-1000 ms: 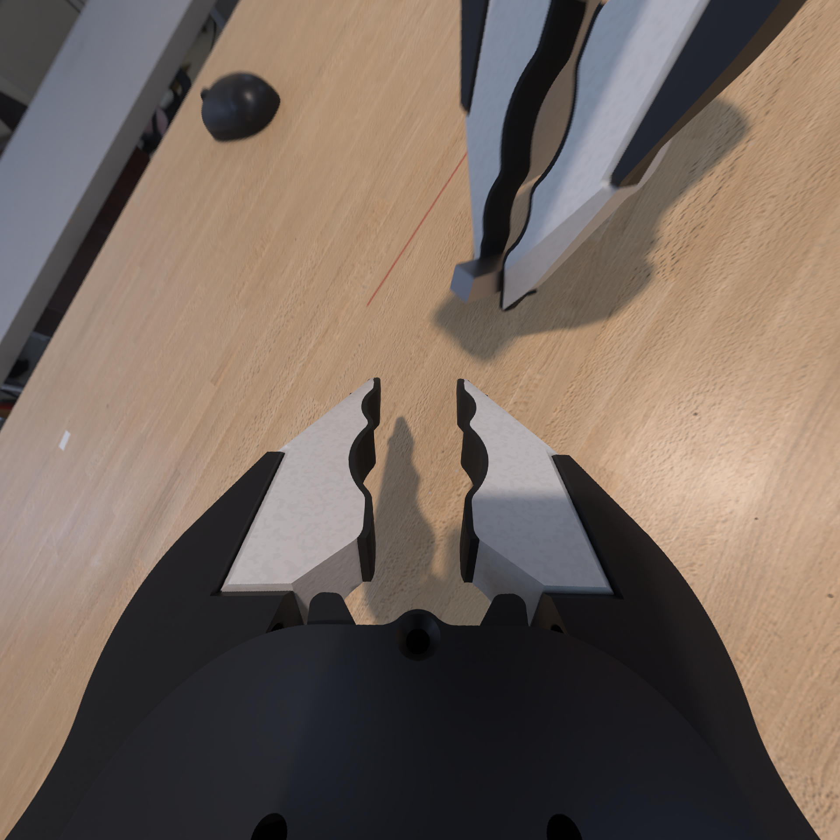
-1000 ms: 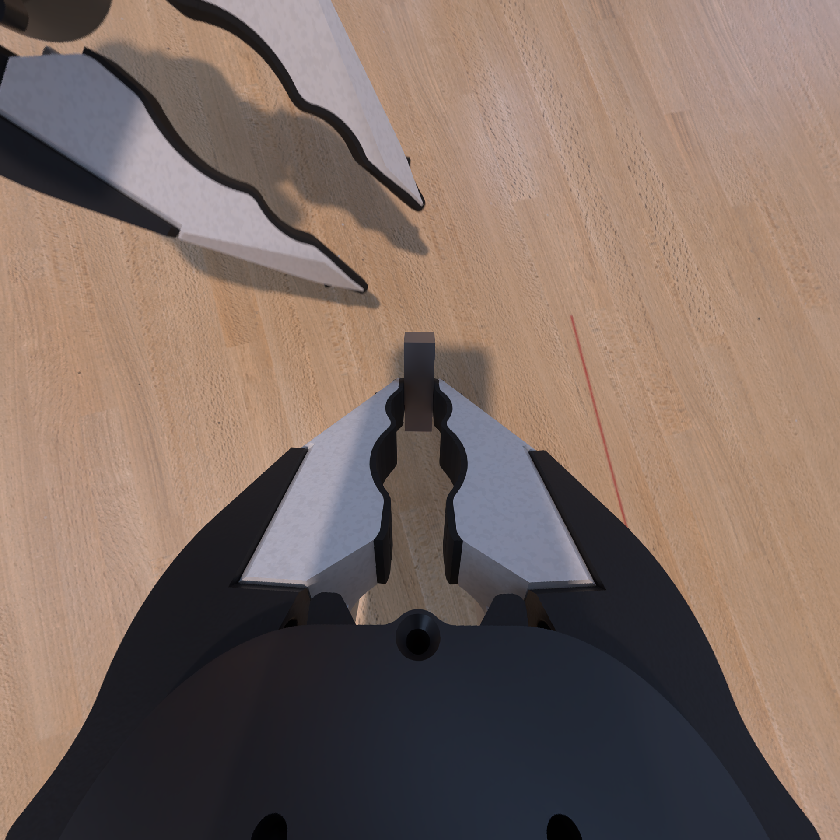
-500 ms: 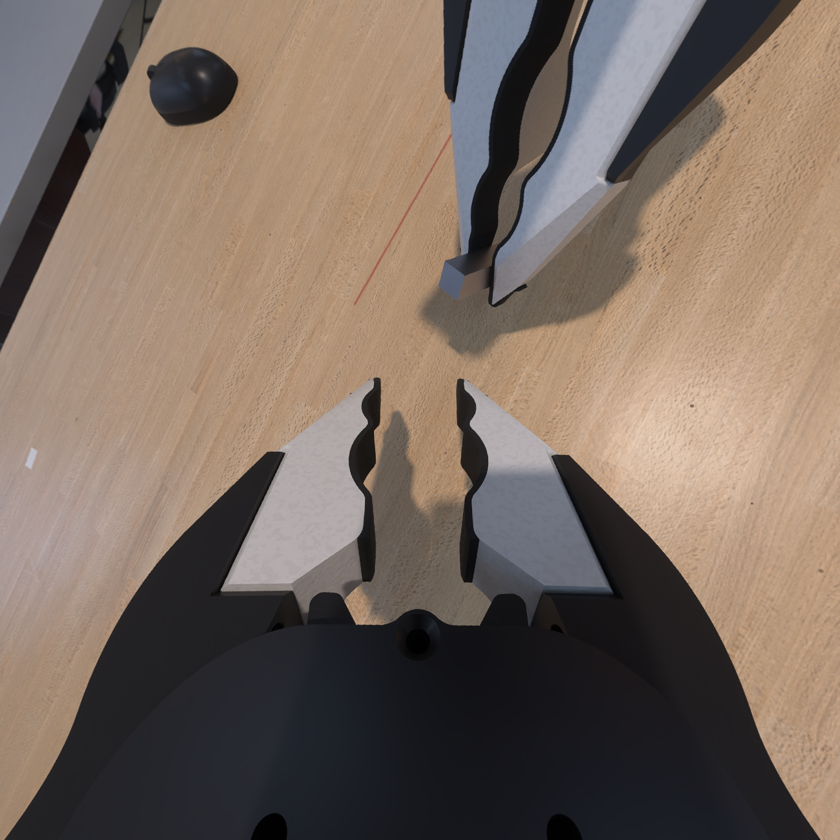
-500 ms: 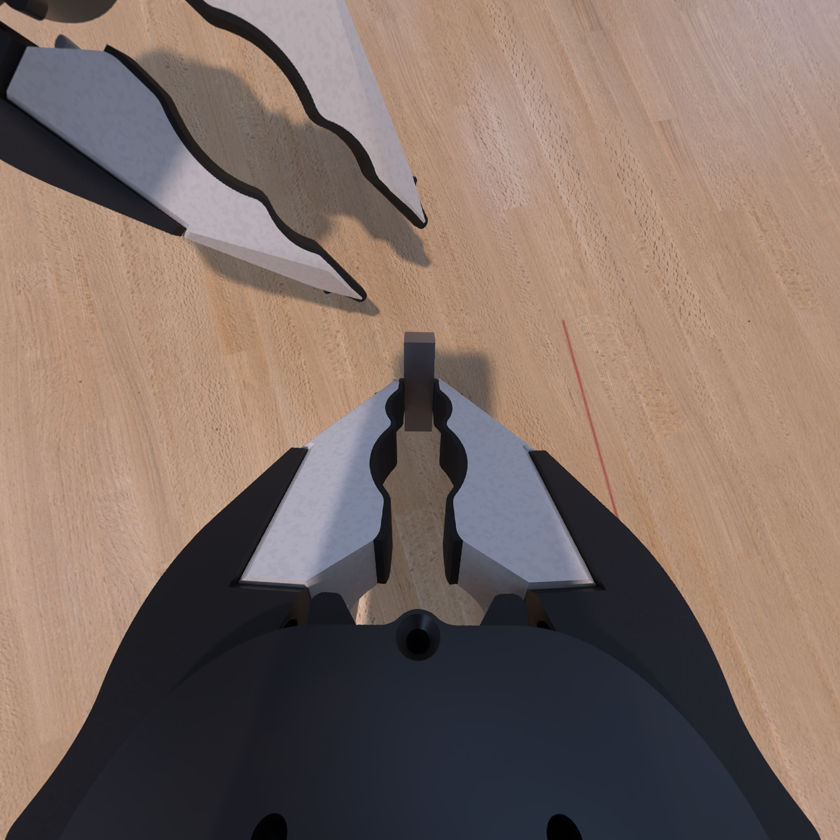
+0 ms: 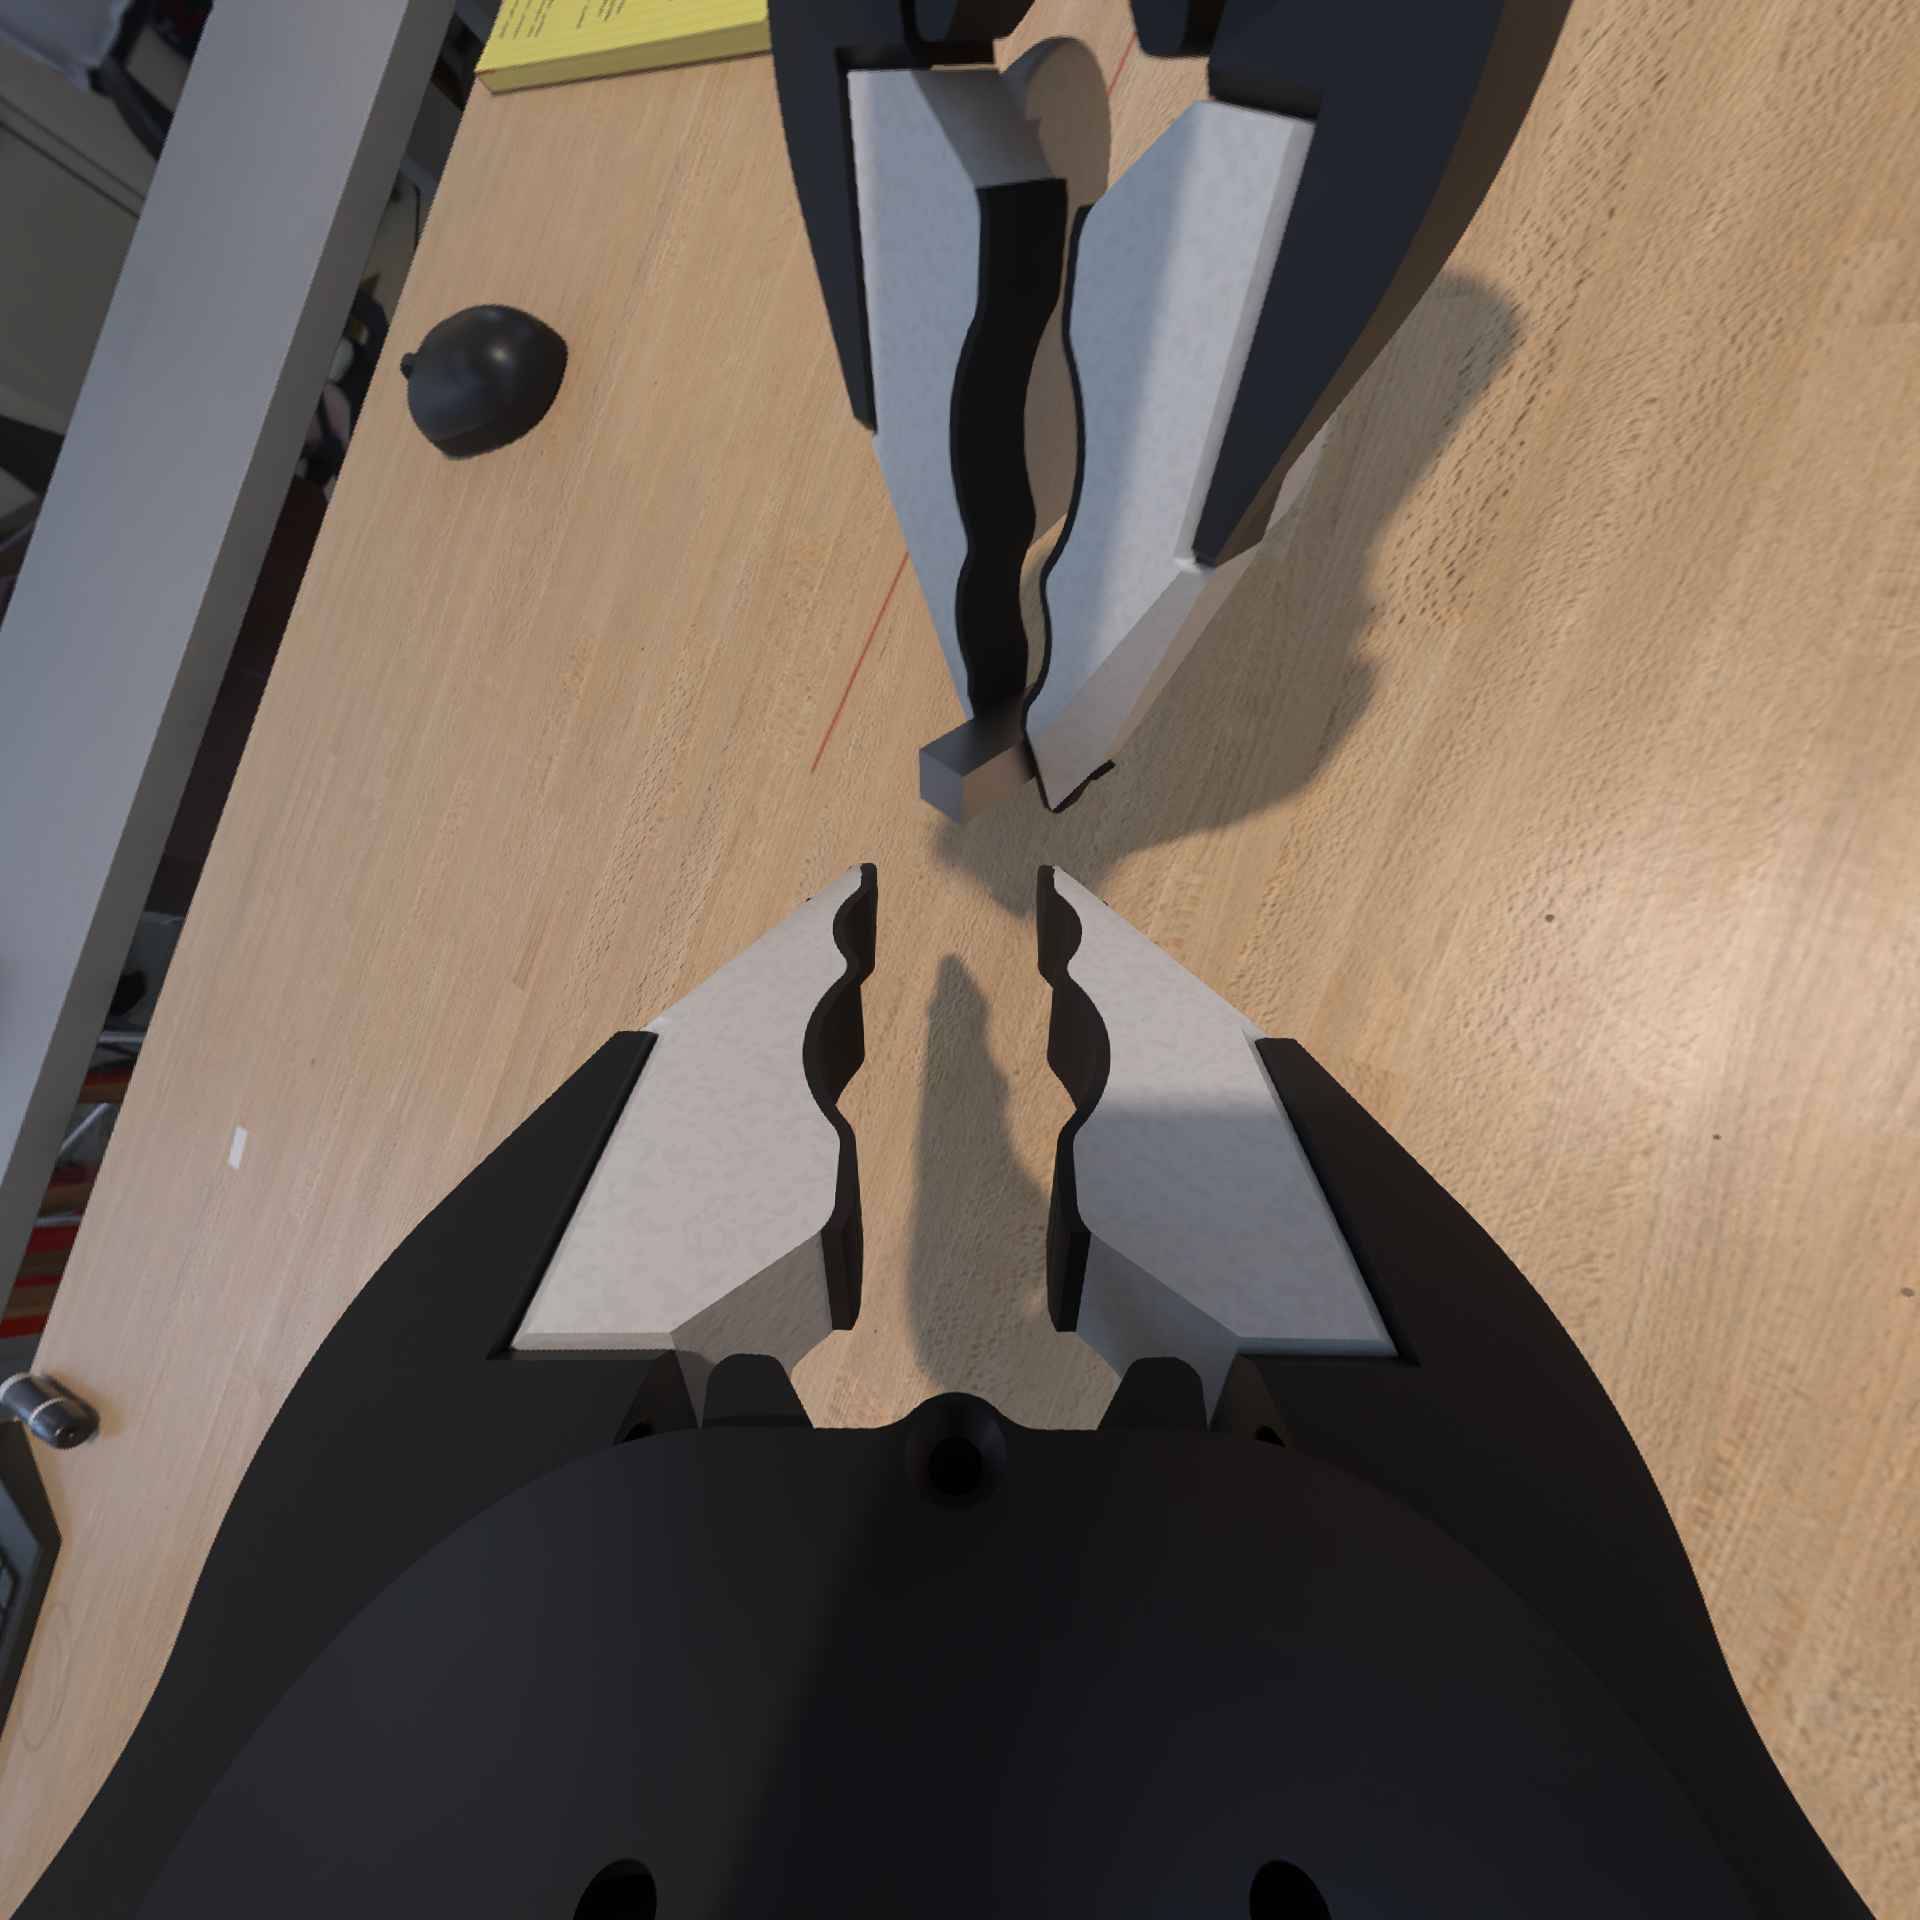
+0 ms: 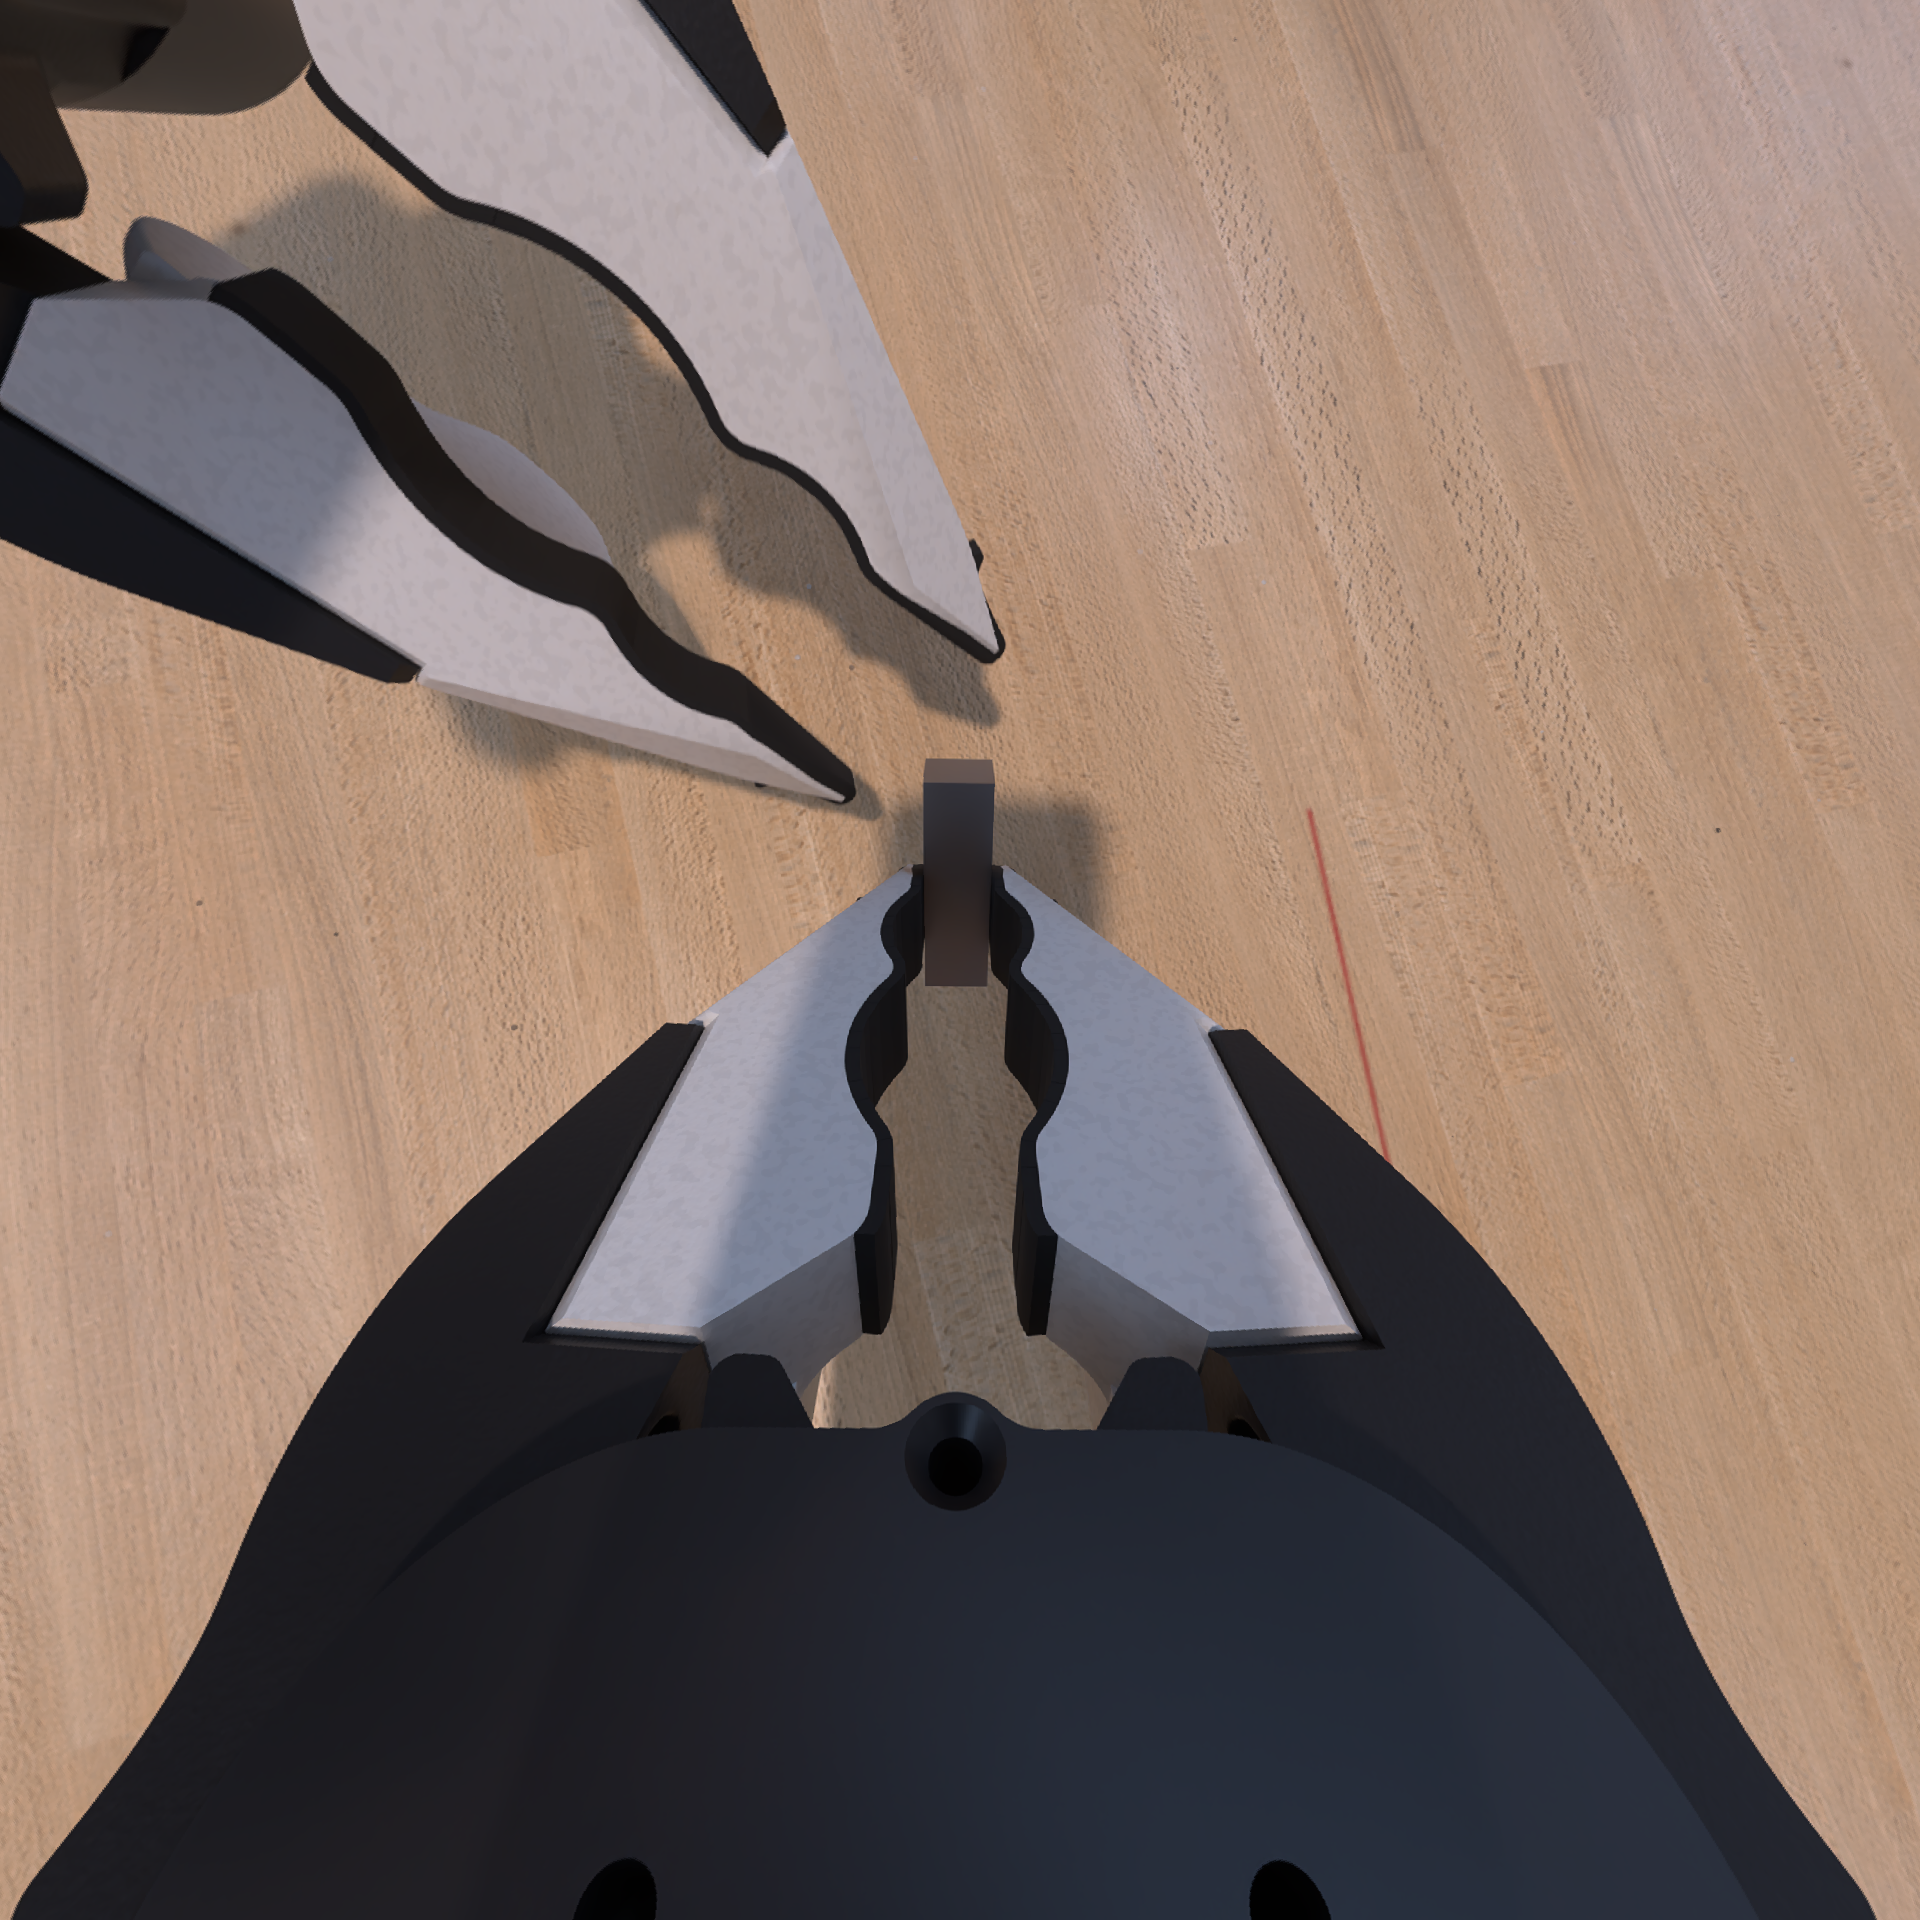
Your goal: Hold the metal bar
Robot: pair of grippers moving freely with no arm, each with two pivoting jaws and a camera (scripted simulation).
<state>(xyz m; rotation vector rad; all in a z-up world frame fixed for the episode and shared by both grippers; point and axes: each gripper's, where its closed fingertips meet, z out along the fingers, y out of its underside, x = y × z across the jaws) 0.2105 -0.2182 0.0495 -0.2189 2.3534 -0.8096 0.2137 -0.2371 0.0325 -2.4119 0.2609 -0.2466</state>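
A: What's the biggest thing in sight?

B: The wooden table [image 5: 1558, 1039], light oak with the grain running lengthwise. I'll place everything else from the metal bar.

A: Then the grippers first.

B: The right gripper [image 6: 957, 883] is pinching the metal bar [image 6: 957, 873] at its very fingertips. The bar is short, dark and square in section, and it sticks out forward past the tips, above the table with its shadow on the wood beneath. From the left wrist camera the same right gripper [image 5: 1013, 774] comes down from the top edge, and the bar's end [image 5: 961, 779] pokes out to the side of its tips.

A: And the left gripper?

B: The left gripper [image 5: 956, 883] is spread, with bare wood showing between the fingers. It sits just short of the bar, tips pointed toward it, not touching. In the right wrist camera its fingertips [image 6: 831, 784] lie just beside the bar's far end, apart from it.

A: Smaller things?

B: In the left wrist camera, a yellow notepad [image 5: 623, 36] well beyond the bar at the table's far edge, a black rounded object [image 5: 483, 379] well off to the bar's left, and a thin red line [image 5: 857, 665] on the wood near the bar.
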